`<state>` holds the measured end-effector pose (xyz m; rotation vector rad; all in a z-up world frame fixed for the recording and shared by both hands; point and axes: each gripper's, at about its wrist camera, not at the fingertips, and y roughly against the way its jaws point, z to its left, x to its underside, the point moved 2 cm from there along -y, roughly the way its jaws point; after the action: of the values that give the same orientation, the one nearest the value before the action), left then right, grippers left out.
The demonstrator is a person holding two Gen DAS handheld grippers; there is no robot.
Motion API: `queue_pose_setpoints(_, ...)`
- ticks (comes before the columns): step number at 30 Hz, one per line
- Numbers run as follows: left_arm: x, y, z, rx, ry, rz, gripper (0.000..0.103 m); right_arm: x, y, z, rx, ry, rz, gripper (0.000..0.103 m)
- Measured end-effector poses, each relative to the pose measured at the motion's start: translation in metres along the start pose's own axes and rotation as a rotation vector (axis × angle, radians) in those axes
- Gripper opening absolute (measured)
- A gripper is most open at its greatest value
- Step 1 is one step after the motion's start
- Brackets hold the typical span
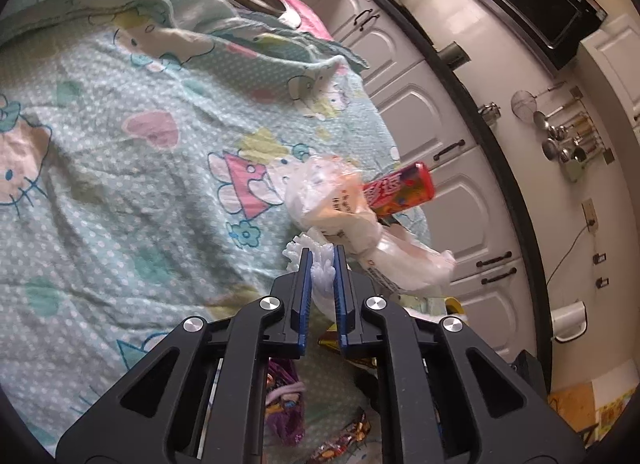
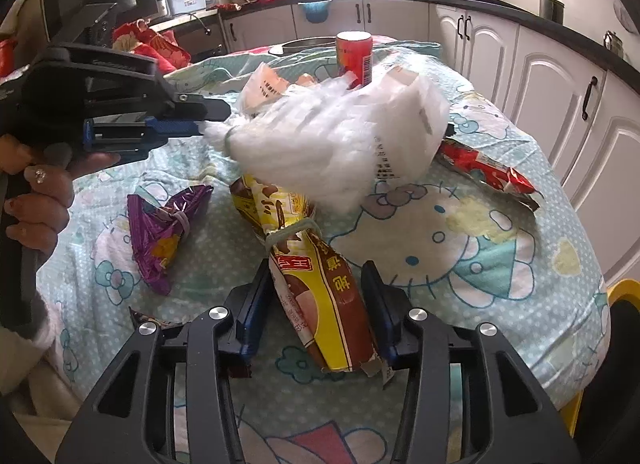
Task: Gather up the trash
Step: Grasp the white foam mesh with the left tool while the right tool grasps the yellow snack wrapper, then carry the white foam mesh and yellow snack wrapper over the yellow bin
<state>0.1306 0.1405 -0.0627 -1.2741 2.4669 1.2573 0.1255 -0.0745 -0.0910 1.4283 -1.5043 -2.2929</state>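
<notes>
Left gripper (image 1: 323,264) pinches a white plastic bag (image 2: 340,135) by its knotted tip, mid-frame; it might slip. Right gripper (image 2: 316,292) is spread around a yellow wrapper (image 2: 316,284).

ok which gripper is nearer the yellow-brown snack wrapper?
Right. The right gripper is open and straddles the yellow-brown snack wrapper; the left gripper is up and to its left, shut on the white plastic bag.
</notes>
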Motion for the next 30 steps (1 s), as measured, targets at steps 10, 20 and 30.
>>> queue_pose_setpoints(10,0.000,0.031,-0.034,0.021,-0.094,-0.086,0.005,0.000,0.032,-0.006,0.002,-0.022,-0.059,0.027)
queue_pose_setpoints(20,0.003,0.057,-0.073,0.071,-0.182,-0.149,0.005,-0.001,0.079,-0.015,-0.010,-0.064,-0.140,0.027)
queue_pose_setpoints(30,0.013,0.062,-0.108,0.108,-0.257,-0.172,0.005,0.003,0.122,-0.041,0.040,-0.122,-0.215,0.027)
